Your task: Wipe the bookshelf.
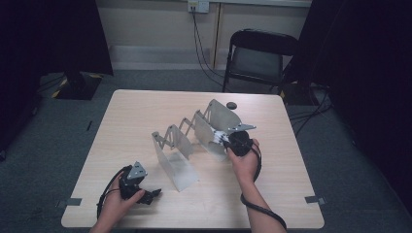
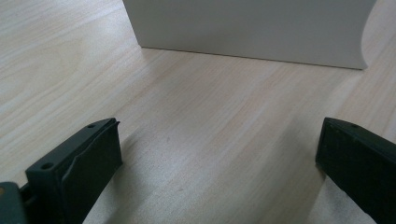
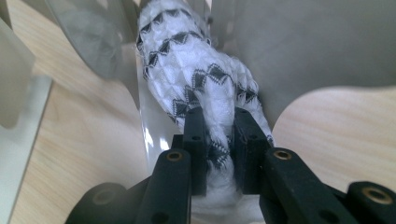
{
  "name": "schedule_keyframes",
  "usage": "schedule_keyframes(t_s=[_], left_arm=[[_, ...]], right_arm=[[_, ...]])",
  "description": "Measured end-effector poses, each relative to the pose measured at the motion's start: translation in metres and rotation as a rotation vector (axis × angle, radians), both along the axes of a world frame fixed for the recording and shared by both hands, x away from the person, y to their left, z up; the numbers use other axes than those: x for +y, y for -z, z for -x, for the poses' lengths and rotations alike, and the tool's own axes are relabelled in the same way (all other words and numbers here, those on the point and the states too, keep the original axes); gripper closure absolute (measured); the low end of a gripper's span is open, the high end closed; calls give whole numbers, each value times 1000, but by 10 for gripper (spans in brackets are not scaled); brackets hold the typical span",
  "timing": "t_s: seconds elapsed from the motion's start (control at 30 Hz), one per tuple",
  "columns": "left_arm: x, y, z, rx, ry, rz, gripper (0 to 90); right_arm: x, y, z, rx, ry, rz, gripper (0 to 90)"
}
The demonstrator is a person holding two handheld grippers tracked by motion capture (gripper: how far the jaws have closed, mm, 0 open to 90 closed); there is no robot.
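Observation:
A metal accordion rack (image 1: 180,145) with several upright plates stands in the middle of the table. My right gripper (image 1: 225,141) reaches into its far end from the right. In the right gripper view this gripper (image 3: 219,116) is shut on a rolled white cloth with black zigzag bands (image 3: 196,60), and the roll lies between two of the rack's plates. Near the table's front left, my left gripper (image 1: 153,194) rests low, pointing right toward the rack. Its jaws (image 2: 219,135) stand wide apart over bare wood, and the rack's nearest plate (image 2: 252,28) is just ahead.
A small black round object (image 1: 231,105) lies near the table's far edge behind the rack. A black folding chair (image 1: 260,56) stands beyond the table. Tape marks (image 1: 74,201) sit at the front corners. Bare tabletop (image 1: 131,121) stretches left of the rack.

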State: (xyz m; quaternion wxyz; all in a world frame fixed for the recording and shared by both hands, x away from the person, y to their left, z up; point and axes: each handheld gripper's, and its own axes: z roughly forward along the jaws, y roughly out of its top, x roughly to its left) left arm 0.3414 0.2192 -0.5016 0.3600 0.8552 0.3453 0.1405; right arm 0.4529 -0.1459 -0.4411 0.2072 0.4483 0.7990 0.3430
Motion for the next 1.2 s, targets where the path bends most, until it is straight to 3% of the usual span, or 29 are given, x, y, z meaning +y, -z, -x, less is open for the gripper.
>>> schedule_keyframes(t_s=[0.9, 1.03, 1.2], left_arm=[[0, 0, 0, 0, 0, 0, 0], [0, 0, 0, -1, -2, 0, 0], [0, 0, 0, 0, 0, 0, 0]], right_arm=[[-10, -96, 4, -227, 33, -138, 773], [-6, -95, 3, -235, 25, -133, 773], [-2, -71, -1, -183, 23, -101, 773]])
